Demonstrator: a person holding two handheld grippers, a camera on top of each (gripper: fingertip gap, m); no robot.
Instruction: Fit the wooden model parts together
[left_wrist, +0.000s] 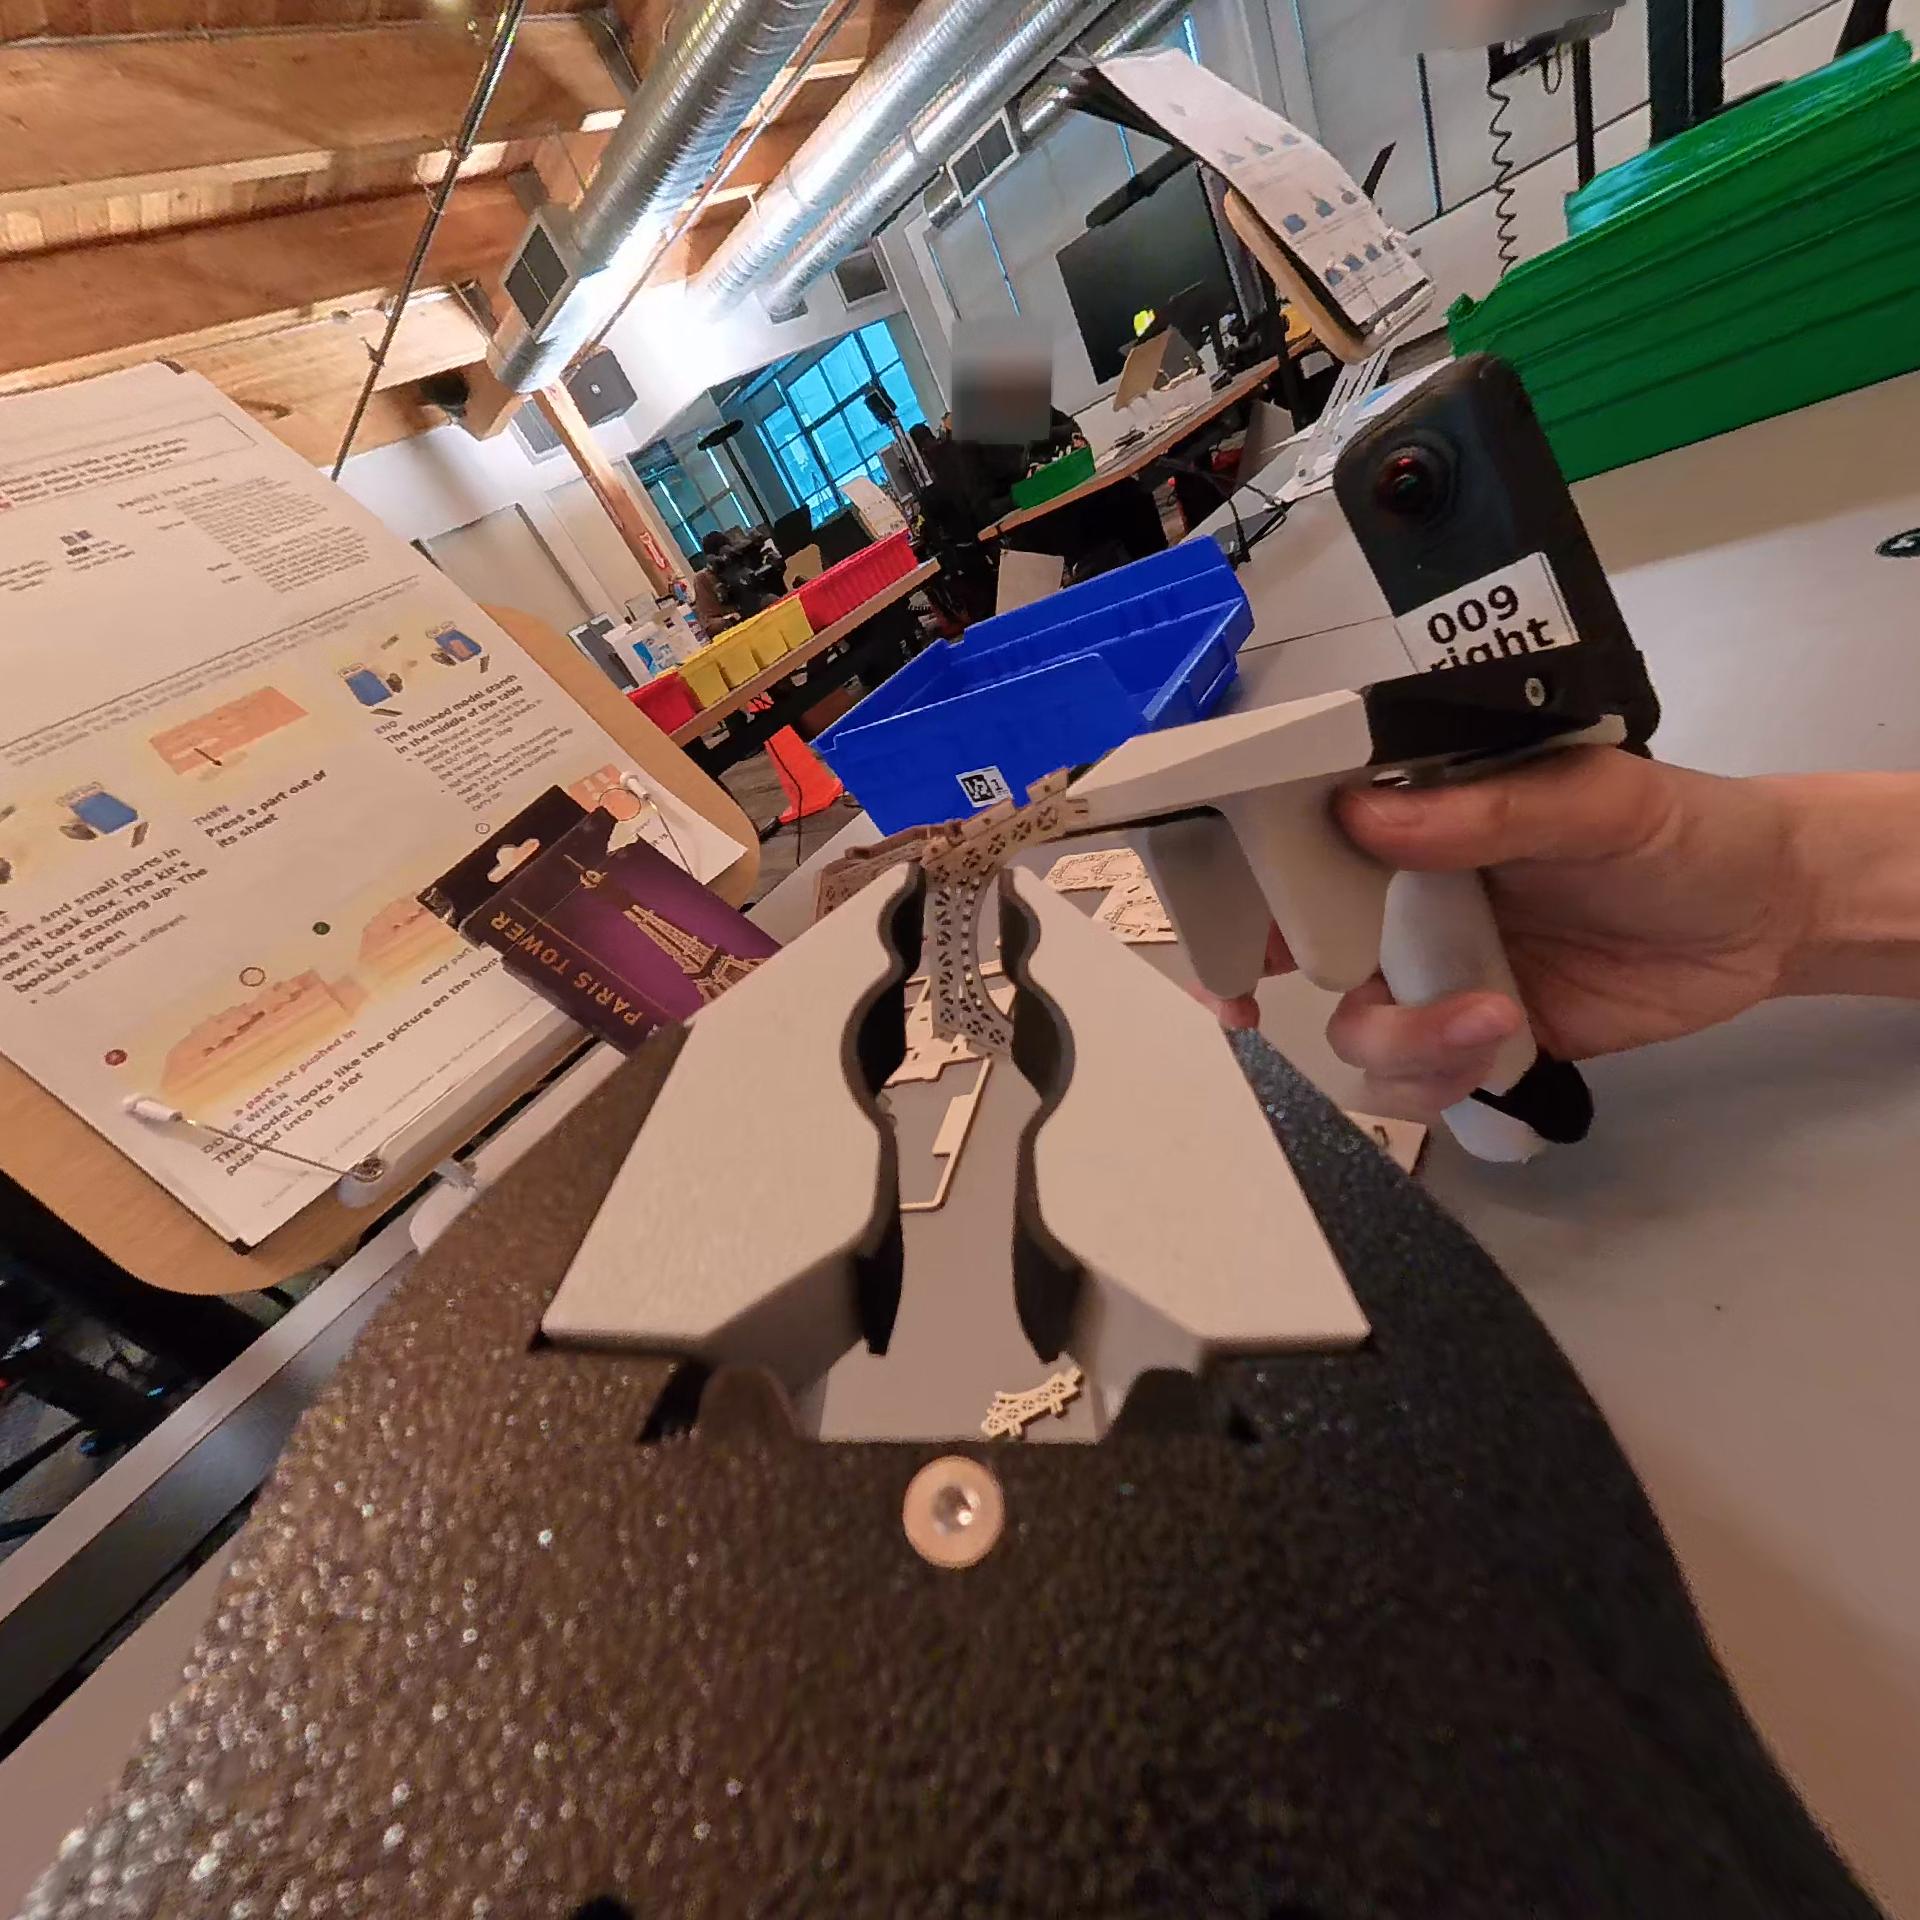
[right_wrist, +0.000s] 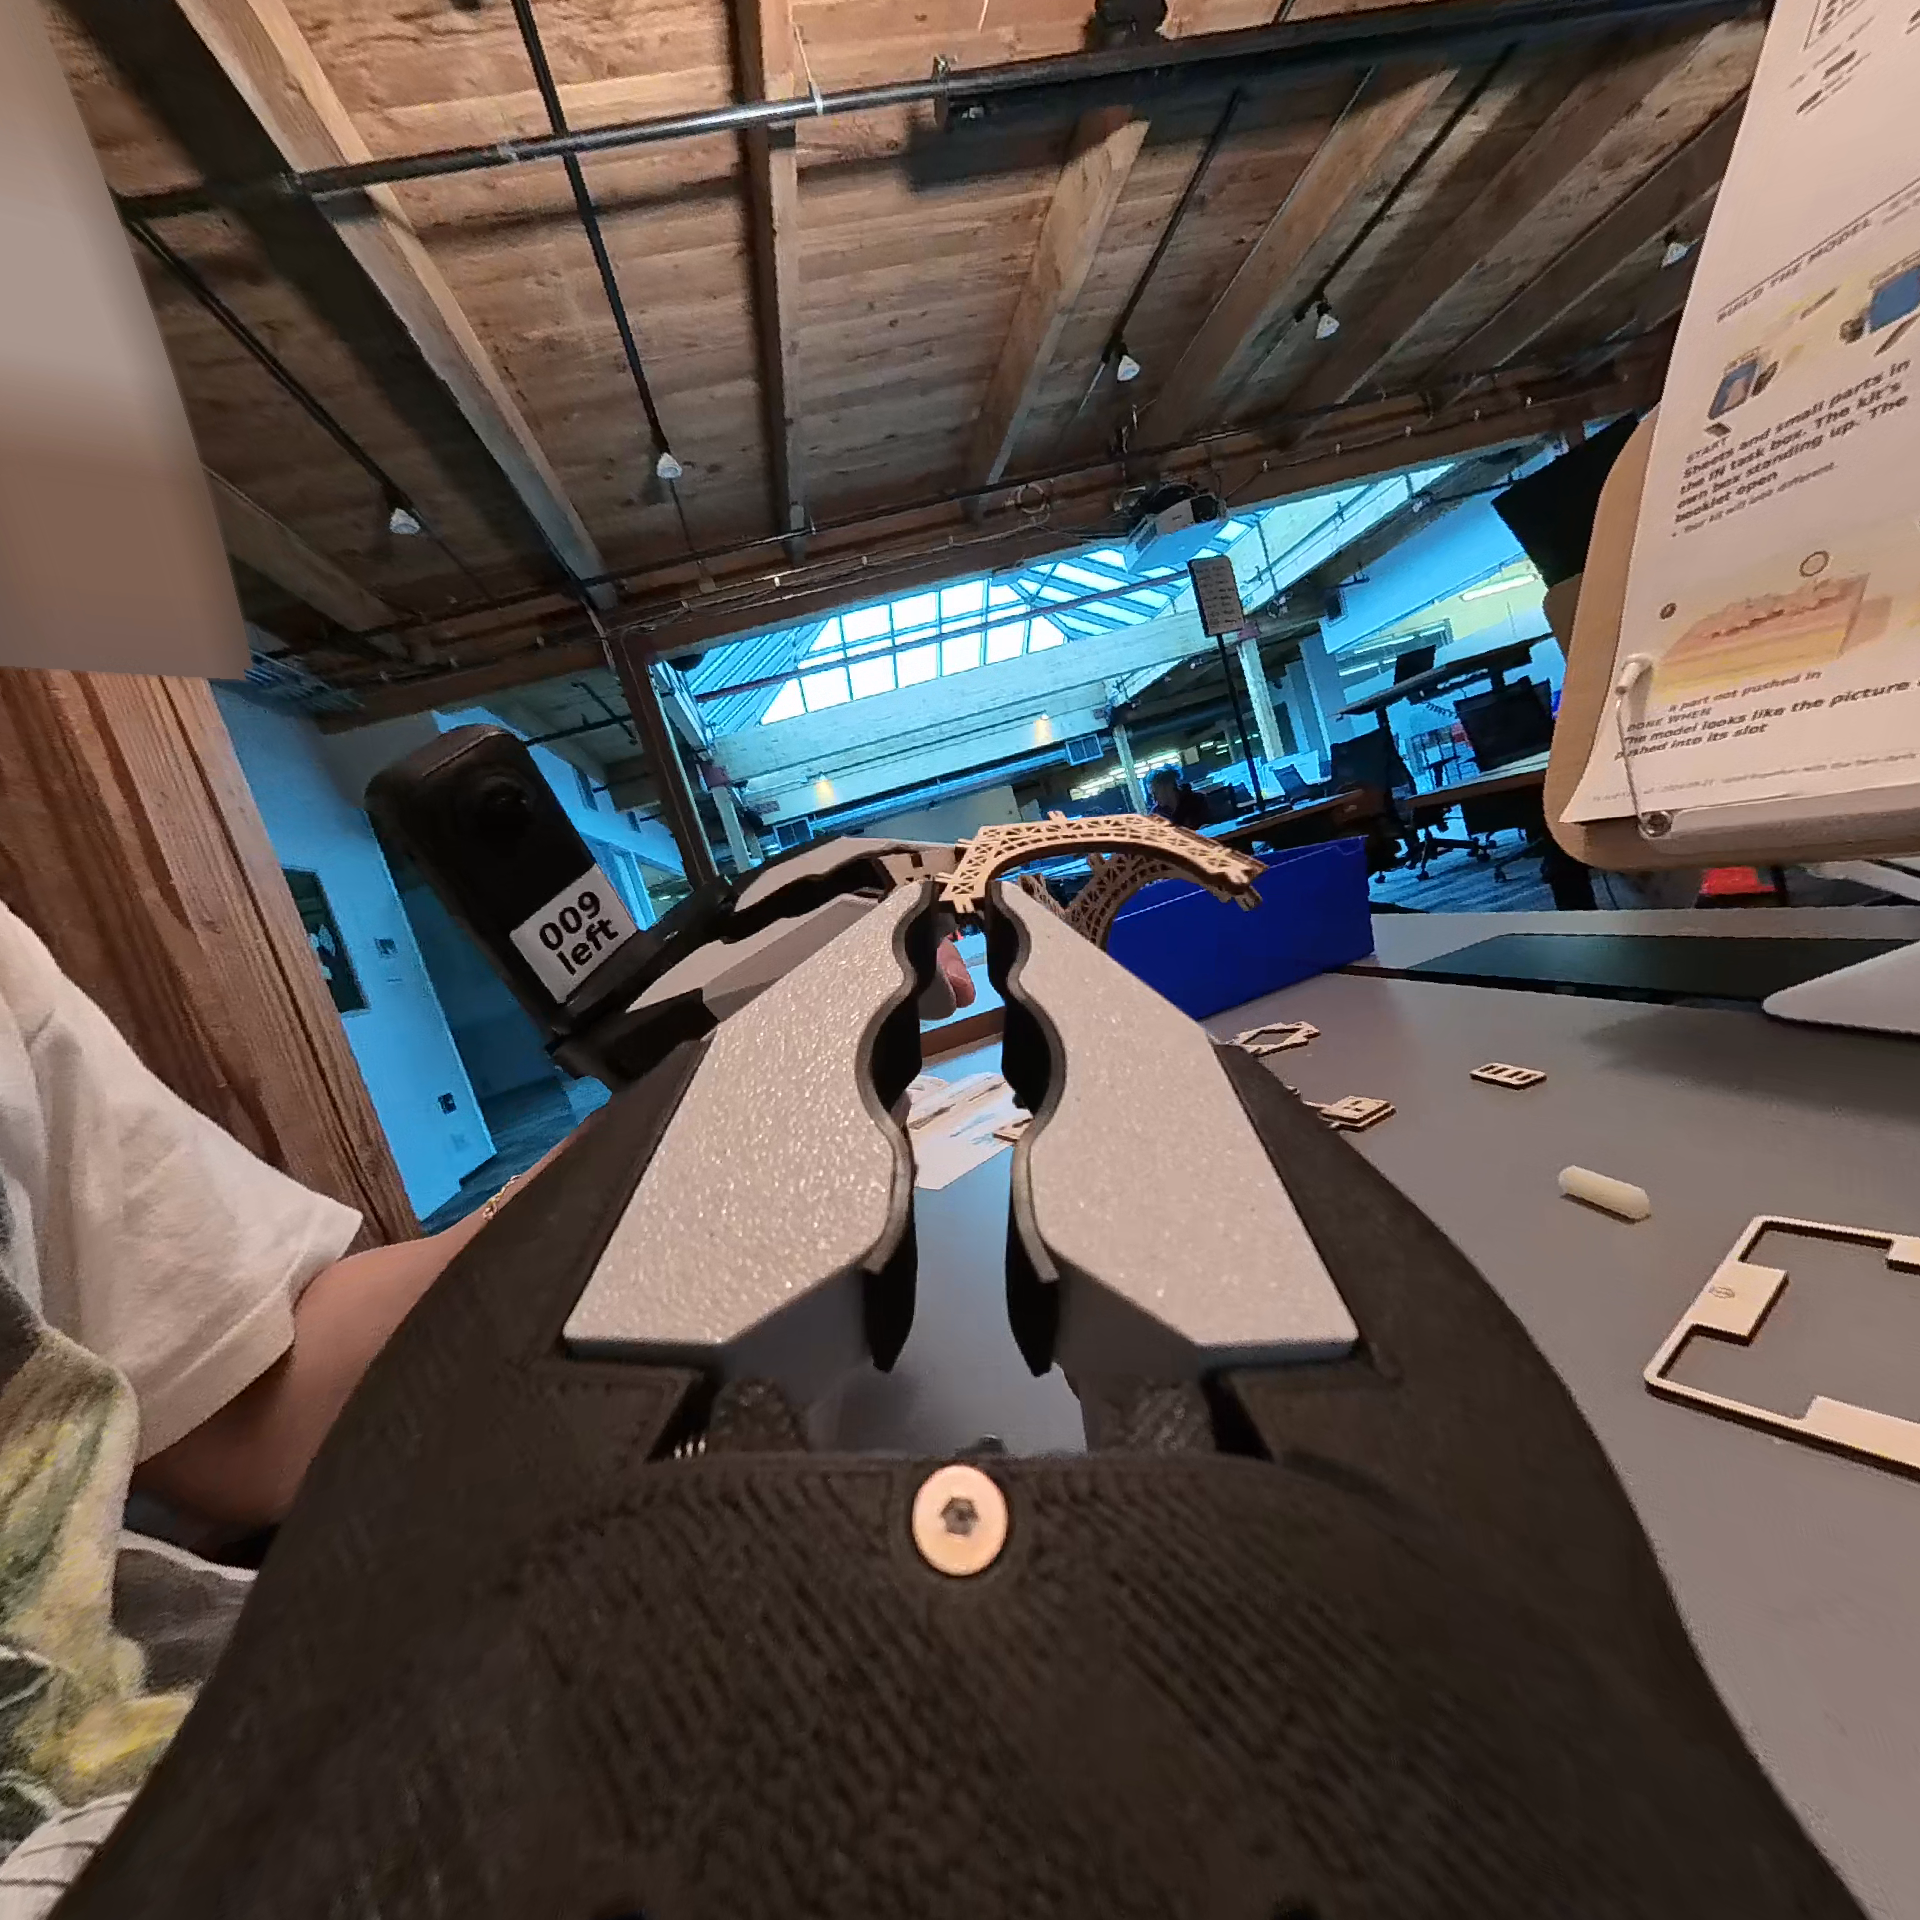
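Note:
A wooden lattice arch piece (left_wrist: 971, 977) of the tower model stands between my left gripper's (left_wrist: 961, 888) fingers, which are shut on it above the grey table (left_wrist: 1714, 1299). My right gripper (left_wrist: 1075, 798), held by a hand, reaches in from the right and pinches the same assembly at its top. In the right wrist view my right gripper (right_wrist: 961, 899) is shut on one end of the curved lattice piece (right_wrist: 1112, 842), and the left gripper (right_wrist: 831, 868) meets it from the left. A small lattice part (left_wrist: 1034, 1403) lies on the left gripper's base.
A blue bin (left_wrist: 1039, 707) stands behind the model, also in the right wrist view (right_wrist: 1247, 935). An instruction sheet on a stand (left_wrist: 260, 779) and the purple kit package (left_wrist: 623, 935) are at left. Loose wooden parts (right_wrist: 1507, 1075), an emptied sheet frame (right_wrist: 1766, 1340) and a white peg (right_wrist: 1605, 1192) lie on the table. Only a small space, under 4 cm, lies between the two pairs of fingers. The purple kit package (left_wrist: 623, 935) is about 30 cm from both grippers' fingertips.

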